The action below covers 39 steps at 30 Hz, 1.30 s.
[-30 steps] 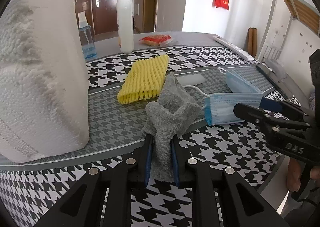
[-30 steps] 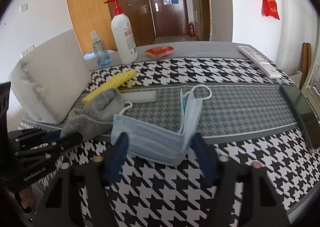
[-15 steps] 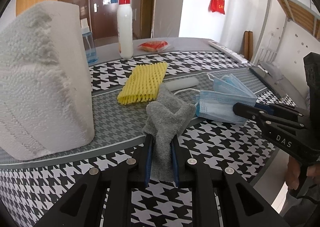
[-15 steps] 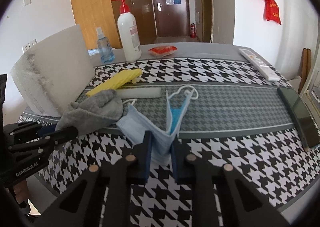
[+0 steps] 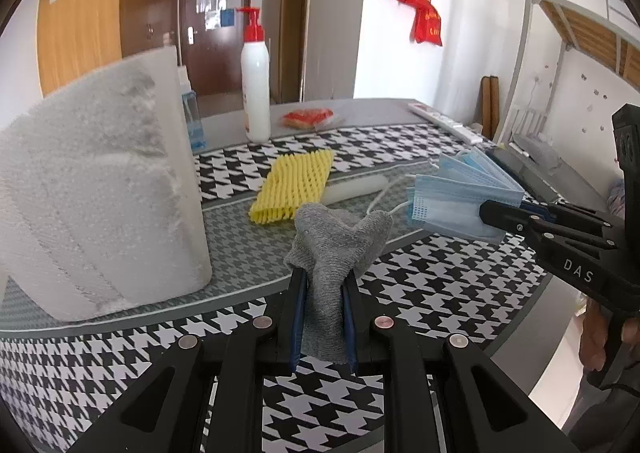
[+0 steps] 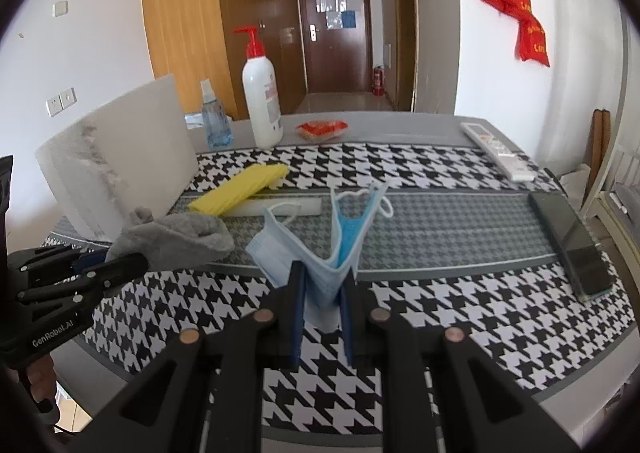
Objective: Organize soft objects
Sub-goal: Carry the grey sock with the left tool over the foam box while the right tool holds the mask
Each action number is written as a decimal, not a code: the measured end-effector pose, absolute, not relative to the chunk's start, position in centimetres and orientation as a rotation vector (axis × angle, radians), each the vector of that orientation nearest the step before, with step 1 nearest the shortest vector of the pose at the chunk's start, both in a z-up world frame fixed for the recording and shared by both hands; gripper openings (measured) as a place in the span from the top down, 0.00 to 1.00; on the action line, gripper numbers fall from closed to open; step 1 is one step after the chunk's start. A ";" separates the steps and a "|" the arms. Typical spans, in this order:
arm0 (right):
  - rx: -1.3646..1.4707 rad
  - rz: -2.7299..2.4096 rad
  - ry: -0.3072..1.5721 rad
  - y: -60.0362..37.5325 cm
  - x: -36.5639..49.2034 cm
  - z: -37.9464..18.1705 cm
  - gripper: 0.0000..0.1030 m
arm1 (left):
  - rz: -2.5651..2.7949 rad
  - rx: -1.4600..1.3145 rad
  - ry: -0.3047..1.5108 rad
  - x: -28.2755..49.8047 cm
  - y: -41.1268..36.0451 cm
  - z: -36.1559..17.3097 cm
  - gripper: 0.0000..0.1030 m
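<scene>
Hanging bunched between the closed jaws of the left gripper [image 5: 323, 295], a grey cloth [image 5: 338, 249] is held just above the houndstooth table [image 5: 440, 281], while the right gripper [image 6: 323, 295] has its jaws pinched on a folded blue mask [image 6: 320, 253], its ear loops free. Behind them on the table lie a yellow foam net [image 5: 294, 185] and a white foam tube [image 5: 354, 189]. A paper roll [image 5: 92, 189] stands at left, and a pump bottle [image 5: 255, 81] farther back.
</scene>
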State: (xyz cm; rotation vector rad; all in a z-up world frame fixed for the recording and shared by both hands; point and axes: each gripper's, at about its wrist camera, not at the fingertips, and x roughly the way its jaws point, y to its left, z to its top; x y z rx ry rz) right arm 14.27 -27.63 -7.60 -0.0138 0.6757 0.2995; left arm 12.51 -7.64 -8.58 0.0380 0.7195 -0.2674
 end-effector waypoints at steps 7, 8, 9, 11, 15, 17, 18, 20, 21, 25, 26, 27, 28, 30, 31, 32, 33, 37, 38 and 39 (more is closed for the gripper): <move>-0.016 0.289 0.639 -27.8 13.4 -6.4 0.81 | -0.267 0.035 0.683 12.0 -7.3 -7.4 0.83; -0.016 0.290 0.637 -27.8 13.3 -6.3 0.81 | -0.267 0.037 0.677 12.0 -7.3 -7.2 0.83; -0.014 0.289 0.633 -27.9 13.3 -6.2 0.81 | -0.267 0.040 0.671 12.0 -7.3 -7.0 0.83; -0.008 0.290 0.627 -27.9 13.2 -6.0 0.81 | -0.266 0.042 0.660 12.0 -7.4 -6.7 0.83; -0.001 0.291 0.616 -28.1 13.0 -5.5 0.81 | -0.262 0.046 0.640 11.9 -7.5 -5.8 0.83; 0.002 0.291 0.608 -28.1 12.9 -5.3 0.81 | -0.257 0.048 0.630 11.9 -7.5 -5.4 0.83; 0.004 0.292 0.602 -28.1 12.9 -5.1 0.81 | -0.255 0.050 0.623 11.9 -7.5 -5.1 0.83; 0.007 0.293 0.597 -28.2 12.9 -4.8 0.81 | -0.250 0.054 0.612 12.0 -7.6 -4.7 0.83; 0.007 0.294 0.594 -28.2 13.0 -4.7 0.81 | -0.246 0.053 0.607 12.1 -7.6 -4.5 0.83; 0.008 0.298 0.580 -28.2 12.9 -4.1 0.81 | -0.240 0.059 0.583 12.2 -7.8 -3.7 0.83; 0.007 0.300 0.576 -28.3 13.0 -4.0 0.81 | -0.239 0.059 0.579 12.2 -7.8 -3.6 0.83; 0.005 0.299 0.573 -28.3 13.0 -3.9 0.81 | -0.238 0.058 0.574 12.3 -7.8 -3.4 0.83; 0.006 0.300 0.569 -28.3 13.0 -3.8 0.81 | -0.236 0.057 0.571 12.4 -7.9 -3.3 0.83; 0.007 0.301 0.563 -28.3 13.0 -3.5 0.81 | -0.224 0.055 0.565 12.6 -7.9 -3.0 0.83; 0.006 0.303 0.560 -28.3 13.0 -3.4 0.81 | -0.220 0.054 0.563 12.7 -7.9 -2.9 0.83; 0.005 0.305 0.557 -28.3 13.0 -3.3 0.81 | -0.218 0.055 0.559 12.9 -7.9 -2.8 0.83; 0.003 0.305 0.555 -28.2 13.0 -3.2 0.81 | -0.217 0.056 0.555 12.9 -8.0 -2.7 0.83; -0.006 0.311 0.544 -28.1 13.0 -2.9 0.81 | -0.219 0.065 0.537 13.1 -8.4 -2.1 0.83; -0.007 0.312 0.541 -28.0 13.0 -2.7 0.81 | -0.219 0.068 0.530 13.1 -8.4 -2.0 0.83; -0.008 0.313 0.537 -28.0 13.0 -2.6 0.81 | -0.215 0.074 0.522 13.2 -8.4 -1.8 0.83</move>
